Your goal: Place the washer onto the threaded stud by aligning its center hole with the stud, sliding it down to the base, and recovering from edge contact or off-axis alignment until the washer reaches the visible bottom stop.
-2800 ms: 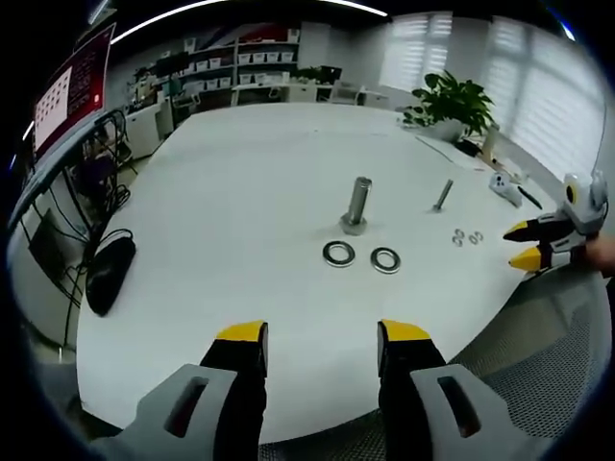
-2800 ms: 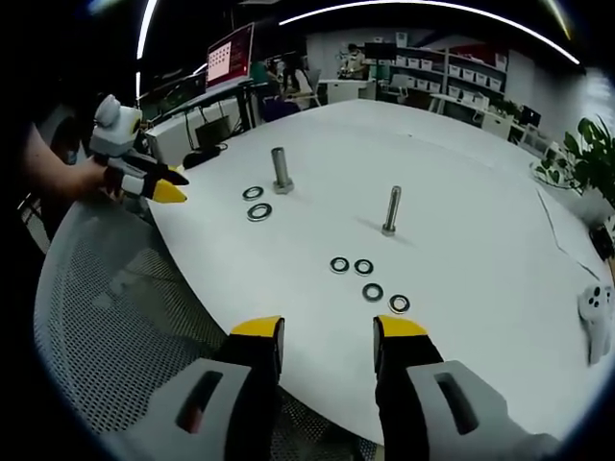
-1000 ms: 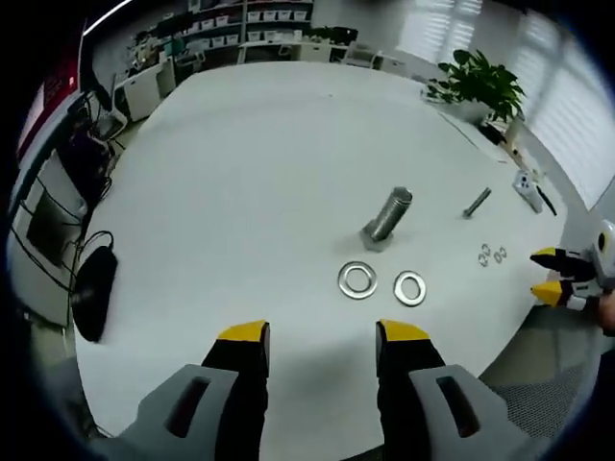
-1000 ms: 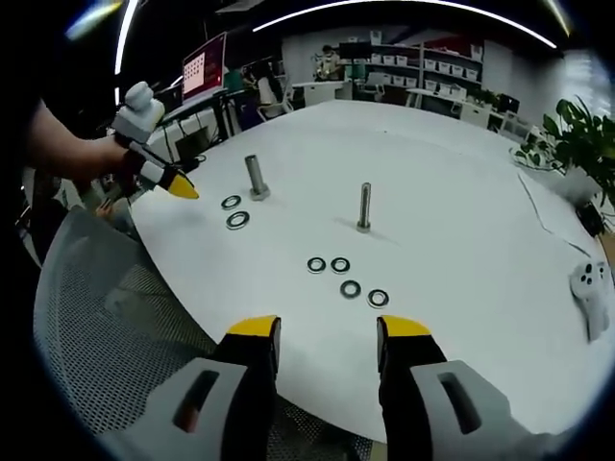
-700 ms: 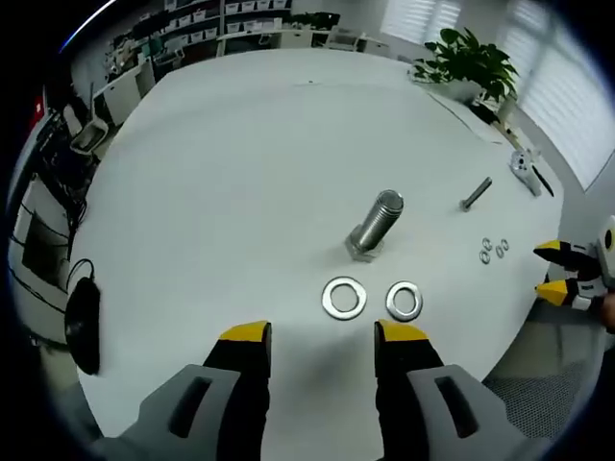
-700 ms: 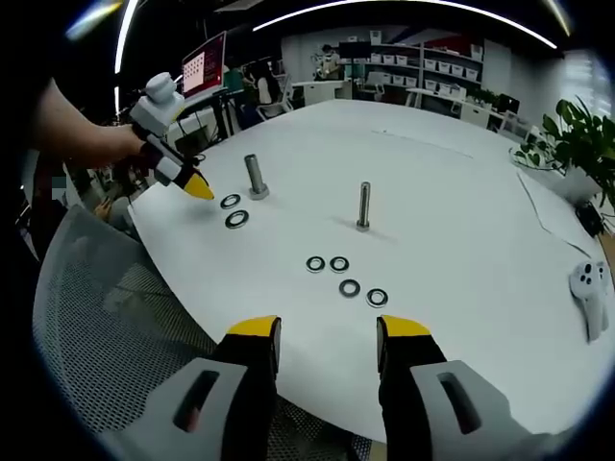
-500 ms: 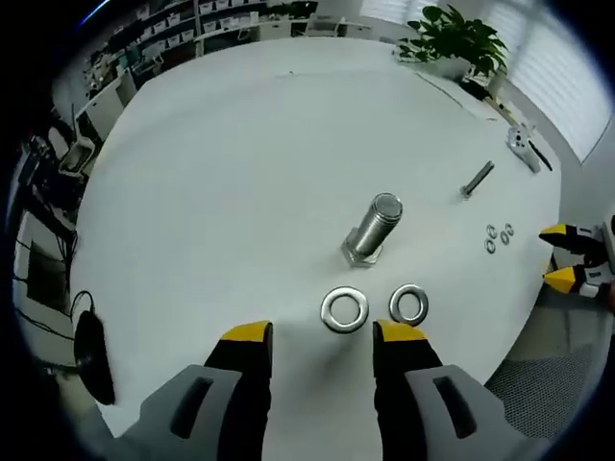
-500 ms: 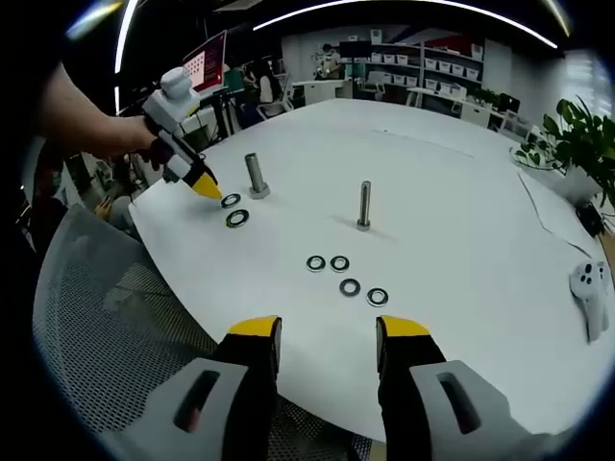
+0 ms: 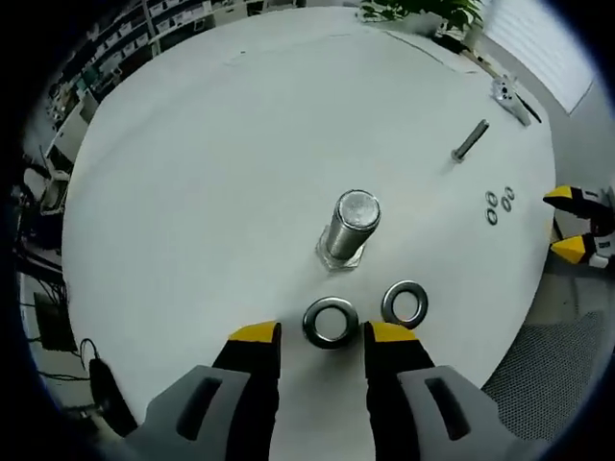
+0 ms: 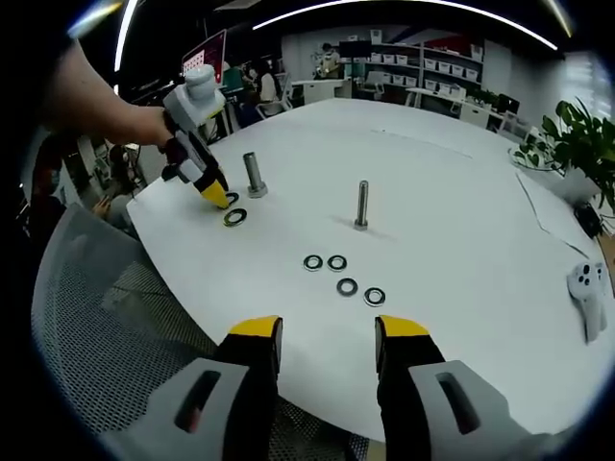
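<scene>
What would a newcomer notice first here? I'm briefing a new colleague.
The left tongs, open, hang just over a large washer on the white table, with a second washer beside it. Behind them stands a thick stud; farther along are a thinner stud and four small washers.

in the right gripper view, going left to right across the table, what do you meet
left gripper → thick stud → thin stud → white controller
</scene>
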